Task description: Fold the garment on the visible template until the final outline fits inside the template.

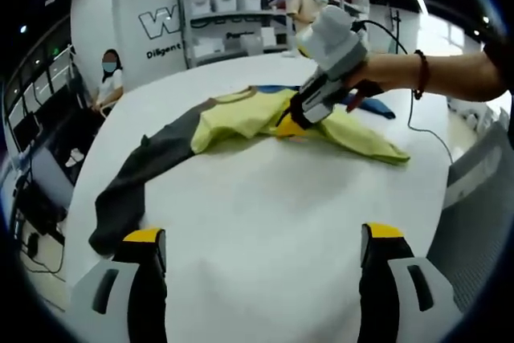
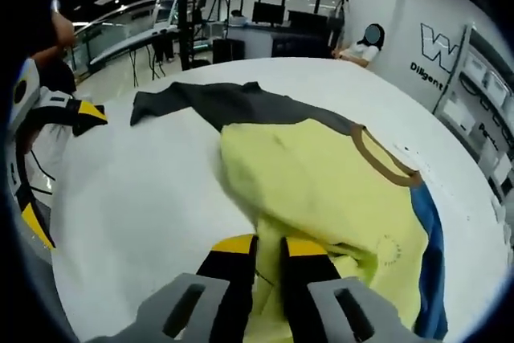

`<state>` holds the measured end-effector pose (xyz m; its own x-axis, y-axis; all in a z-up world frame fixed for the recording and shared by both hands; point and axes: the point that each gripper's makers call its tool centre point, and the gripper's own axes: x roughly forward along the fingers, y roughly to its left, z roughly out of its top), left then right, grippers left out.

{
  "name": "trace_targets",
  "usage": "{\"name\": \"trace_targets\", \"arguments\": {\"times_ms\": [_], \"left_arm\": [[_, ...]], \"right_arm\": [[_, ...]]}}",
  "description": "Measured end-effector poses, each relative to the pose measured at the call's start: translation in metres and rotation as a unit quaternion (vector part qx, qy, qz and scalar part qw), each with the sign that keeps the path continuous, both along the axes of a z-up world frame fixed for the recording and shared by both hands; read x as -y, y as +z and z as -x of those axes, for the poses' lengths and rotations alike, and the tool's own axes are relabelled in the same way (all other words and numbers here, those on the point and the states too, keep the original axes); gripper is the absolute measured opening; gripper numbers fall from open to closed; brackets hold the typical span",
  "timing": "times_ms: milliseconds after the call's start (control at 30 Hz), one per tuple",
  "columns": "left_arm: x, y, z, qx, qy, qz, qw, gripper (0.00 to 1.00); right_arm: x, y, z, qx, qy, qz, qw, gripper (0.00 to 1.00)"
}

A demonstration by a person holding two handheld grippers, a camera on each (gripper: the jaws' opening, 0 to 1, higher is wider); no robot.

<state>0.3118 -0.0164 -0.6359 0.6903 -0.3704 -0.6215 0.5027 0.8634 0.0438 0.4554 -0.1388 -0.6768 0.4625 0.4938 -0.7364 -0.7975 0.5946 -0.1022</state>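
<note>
Left gripper view: the left gripper [image 1: 261, 251] sits nearest the lens, its 2 yellow-tipped jaws spread wide apart with nothing between them, hovering over bare white counter [image 1: 273, 198]. Whether the tips touch the counter cannot be told. Beyond them the garment [image 1: 241, 122] lies across the middle of the counter: yellow body crumpled toward the right, dark grey sleeve trailing left to the counter edge, a blue part showing at the far side. The right gripper [image 1: 291, 124] comes in from the right, held by a hand [image 1: 365, 78] with a beaded bracelet [image 1: 420, 74] at the wrist, its yellow tip down on the yellow fabric. A seated person [image 1: 108, 78] and shelving [image 1: 233, 18] with bins are at the back wall.

Right gripper view: the right gripper [image 2: 269, 251] has its 2 jaws nearly closed, only a narrow gap left, pinching a bunched fold of the garment's [image 2: 321, 190] yellow fabric between them. The brown collar [image 2: 381, 158] lies to the right, the blue panel [image 2: 430, 255] runs along the right edge, and the grey sleeve [image 2: 209, 102] stretches away toward the far left. The left gripper [image 2: 48, 118] shows at the left edge, over the counter [image 2: 144, 198] and apart from the garment.
</note>
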Motion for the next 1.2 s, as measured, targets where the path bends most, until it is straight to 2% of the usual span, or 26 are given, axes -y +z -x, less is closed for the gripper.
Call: {"name": "trace_targets", "arguments": {"times_ms": [100,200,333,467,567,667,767,867,1000,1200], "left_arm": [[-0.001,0.001,0.0,0.001,0.001,0.0,1.0,0.98],[-0.001,0.002,0.0,0.003,0.003,0.001,1.0,0.98],[-0.001,0.004,0.0,0.006,0.003,0.001,1.0,0.98],[0.0,0.006,-0.001,0.009,0.001,0.0,1.0,0.97],[0.001,0.009,-0.002,0.013,-0.001,0.001,0.9999,0.97],[0.004,0.015,-0.004,0.015,-0.001,0.009,0.9998,0.94],[0.006,0.017,-0.006,0.016,-0.002,0.014,0.9998,0.92],[0.009,0.021,-0.007,0.014,-0.008,0.017,0.9997,0.88],[0.021,0.028,-0.013,0.011,-0.019,0.04,0.999,0.82],[0.033,0.042,-0.032,0.028,-0.048,0.035,0.9978,0.72]], "right_arm": [[0.0,0.002,-0.001,-0.004,-0.014,-0.012,0.9998,0.0],[0.0,0.009,0.0,-0.014,-0.024,-0.029,0.9992,0.0],[-0.002,0.024,0.003,-0.022,-0.026,-0.059,0.9977,0.0],[-0.008,0.044,0.01,-0.043,-0.026,-0.104,0.9933,0.0],[-0.011,0.055,0.015,-0.051,-0.023,-0.12,0.9912,0.0],[-0.017,0.073,0.022,-0.07,-0.018,-0.158,0.9848,0.0],[-0.02,0.085,0.027,-0.079,-0.015,-0.181,0.9802,0.0],[-0.021,0.096,0.034,-0.084,-0.006,-0.193,0.9776,0.0],[-0.024,0.103,0.044,-0.083,0.011,-0.194,0.9773,0.0],[-0.026,0.113,0.06,-0.099,0.03,-0.214,0.9712,0.0]]}}
